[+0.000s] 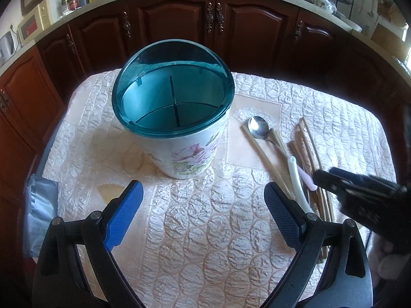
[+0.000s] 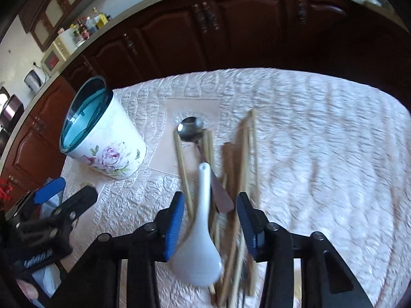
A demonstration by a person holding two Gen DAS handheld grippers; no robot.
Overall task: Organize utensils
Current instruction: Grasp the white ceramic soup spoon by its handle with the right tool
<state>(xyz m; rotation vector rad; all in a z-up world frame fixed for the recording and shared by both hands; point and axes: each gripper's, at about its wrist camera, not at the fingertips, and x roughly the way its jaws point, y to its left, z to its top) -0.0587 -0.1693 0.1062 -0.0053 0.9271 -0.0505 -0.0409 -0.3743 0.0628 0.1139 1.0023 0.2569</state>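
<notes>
A white floral holder with a teal rim (image 1: 179, 154) (image 2: 108, 141) stands upright on the quilted cloth, its divided inside empty. To its right lies a pile of utensils: a metal spoon (image 1: 258, 127) (image 2: 191, 129), a white ceramic spoon (image 1: 295, 179) (image 2: 197, 246), a pink-handled piece (image 2: 222, 197) and several chopsticks (image 1: 312, 159) (image 2: 244, 154). My right gripper (image 2: 210, 210) (image 1: 321, 177) is down over this pile, its jaws partly closed around the white spoon and chopsticks; blur hides whether the pads press. My left gripper (image 1: 203, 200) (image 2: 69, 195) hangs open and empty in front of the holder.
The pale quilted cloth (image 1: 205, 256) covers the table. A grey packet (image 1: 41, 205) lies at its left edge. Dark wooden cabinets (image 1: 213, 25) run behind, under a worktop with bottles and a dish rack. Part of a person's hand (image 2: 25, 290) shows at lower left.
</notes>
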